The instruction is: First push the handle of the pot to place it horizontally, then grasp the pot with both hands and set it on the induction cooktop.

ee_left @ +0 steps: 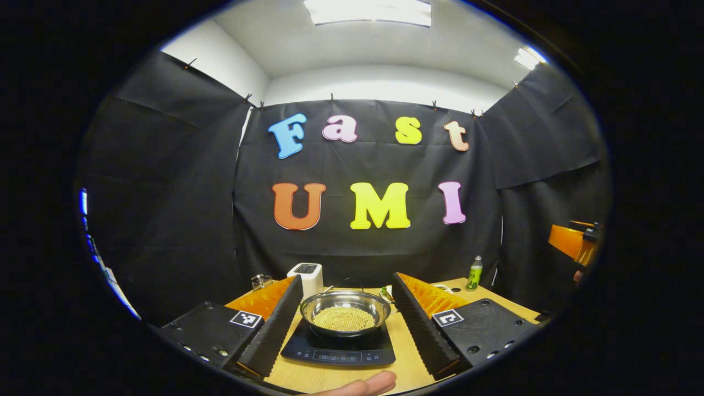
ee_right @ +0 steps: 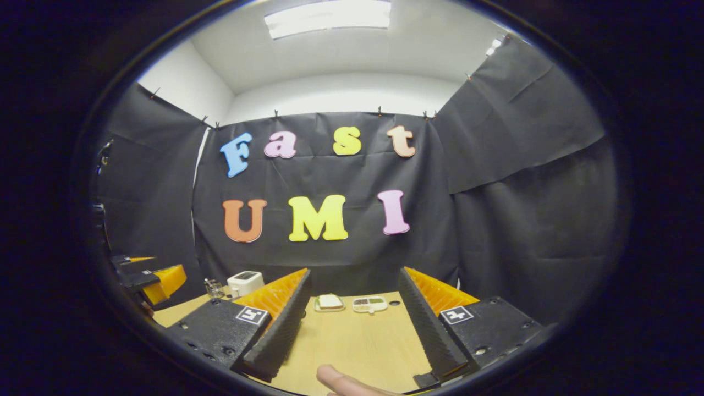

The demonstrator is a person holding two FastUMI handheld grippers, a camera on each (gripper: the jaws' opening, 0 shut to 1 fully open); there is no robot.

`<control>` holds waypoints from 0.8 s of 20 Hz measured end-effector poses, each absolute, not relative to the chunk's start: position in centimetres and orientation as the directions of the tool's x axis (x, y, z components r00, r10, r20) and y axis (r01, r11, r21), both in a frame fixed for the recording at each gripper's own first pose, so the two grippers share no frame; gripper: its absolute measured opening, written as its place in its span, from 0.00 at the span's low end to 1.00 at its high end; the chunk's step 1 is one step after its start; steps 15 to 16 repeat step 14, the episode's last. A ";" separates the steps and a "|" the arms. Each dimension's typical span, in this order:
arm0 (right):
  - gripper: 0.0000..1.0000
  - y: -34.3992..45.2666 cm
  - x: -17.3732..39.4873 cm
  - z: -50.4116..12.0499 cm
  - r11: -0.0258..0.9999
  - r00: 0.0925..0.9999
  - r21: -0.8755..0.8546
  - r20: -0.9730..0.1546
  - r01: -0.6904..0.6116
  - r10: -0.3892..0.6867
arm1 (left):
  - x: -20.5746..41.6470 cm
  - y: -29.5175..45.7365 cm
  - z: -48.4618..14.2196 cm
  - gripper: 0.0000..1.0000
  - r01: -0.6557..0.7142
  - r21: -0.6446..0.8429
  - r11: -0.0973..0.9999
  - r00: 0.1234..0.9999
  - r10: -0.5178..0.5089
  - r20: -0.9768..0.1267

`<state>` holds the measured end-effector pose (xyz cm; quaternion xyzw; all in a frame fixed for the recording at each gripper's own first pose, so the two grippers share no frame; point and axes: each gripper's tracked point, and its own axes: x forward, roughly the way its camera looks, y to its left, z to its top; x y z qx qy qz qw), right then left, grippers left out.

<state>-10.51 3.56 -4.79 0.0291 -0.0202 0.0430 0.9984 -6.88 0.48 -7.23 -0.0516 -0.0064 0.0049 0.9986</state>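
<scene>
Pot: we see the round steel pot (ee_left: 345, 312), filled with pale grains, sitting on the flat black induction cooktop (ee_left: 339, 350), straight ahead between our left gripper (ee_left: 344, 323) fingers.
Left gripper: spread wide, holding nothing.
Right gripper (ee_right: 352, 335): spread over bare wooden table (ee_right: 352, 341), empty.
Progress: we judge the placing done; only withdrawal remains.

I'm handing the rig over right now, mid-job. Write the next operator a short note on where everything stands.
Left gripper: open, holding nothing, pointed at the pot.
Right gripper: open, holding nothing, over bare table off to the right.
Pot: sits on the cooktop, filled with small beige grains. Its thin handle shows at the far rim; its angle is hard to judge.
Done: the pot is on the cooktop.
Left: apparently nothing but checking the handle and backing away.
</scene>
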 end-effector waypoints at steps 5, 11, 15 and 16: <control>0.96 3.7 -9.8 -5.9 0.994 0.996 0.056 0.007 -0.089 0.089 | -7.0 1.1 -7.4 0.95 -0.012 -0.112 0.994 1.000 0.013 0.014; 0.96 4.2 -9.8 -6.1 0.993 0.994 0.054 0.003 -0.105 0.105 | -7.4 0.6 -7.1 0.94 0.012 -0.095 0.995 0.999 -0.008 0.035; 0.96 4.8 -9.7 -6.5 0.993 0.993 0.041 -0.002 -0.115 0.115 | -7.5 0.4 -7.3 0.95 0.017 -0.100 0.995 0.999 -0.014 0.033; 0.96 4.8 -9.7 -6.5 0.993 0.993 0.041 -0.002 -0.115 0.115 | -7.5 0.4 -7.3 0.95 0.017 -0.100 0.995 0.999 -0.014 0.033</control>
